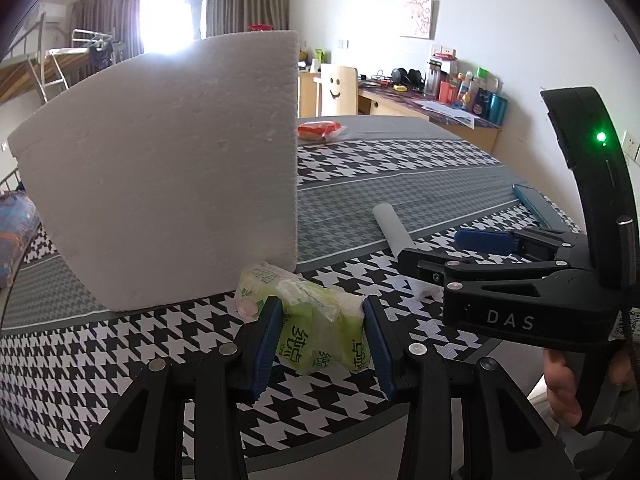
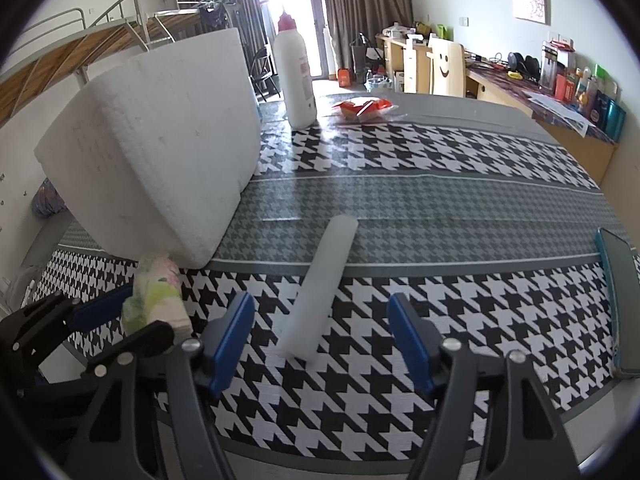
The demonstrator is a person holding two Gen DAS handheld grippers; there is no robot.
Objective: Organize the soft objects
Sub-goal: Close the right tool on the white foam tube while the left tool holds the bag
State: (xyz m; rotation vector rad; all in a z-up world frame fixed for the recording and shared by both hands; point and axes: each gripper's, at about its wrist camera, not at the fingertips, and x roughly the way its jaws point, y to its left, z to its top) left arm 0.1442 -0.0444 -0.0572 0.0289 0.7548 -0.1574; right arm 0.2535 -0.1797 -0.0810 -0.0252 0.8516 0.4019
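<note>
A green and white tissue pack (image 1: 320, 328) lies on the houndstooth tablecloth (image 1: 360, 152) just in front of a white foam box (image 1: 160, 172). My left gripper (image 1: 322, 320) is shut on the pack, its blue pads pressing both sides. In the right wrist view the same pack (image 2: 156, 300) shows in the left gripper (image 2: 132, 320) at lower left. A white soft tube (image 2: 320, 288) lies lengthwise on the cloth, its near end between the fingers of my right gripper (image 2: 322, 336), which is open; the pads stand clear of the tube. From the left wrist view the right gripper (image 1: 432, 248) sits at the tube (image 1: 390, 228).
The foam box (image 2: 160, 152) stands tall on the left. Behind it are a white bottle with a red cap (image 2: 294, 80) and an orange packet (image 2: 364, 109). A blue phone (image 2: 616, 304) lies at the right table edge. A cluttered desk (image 2: 560, 112) runs along the far wall.
</note>
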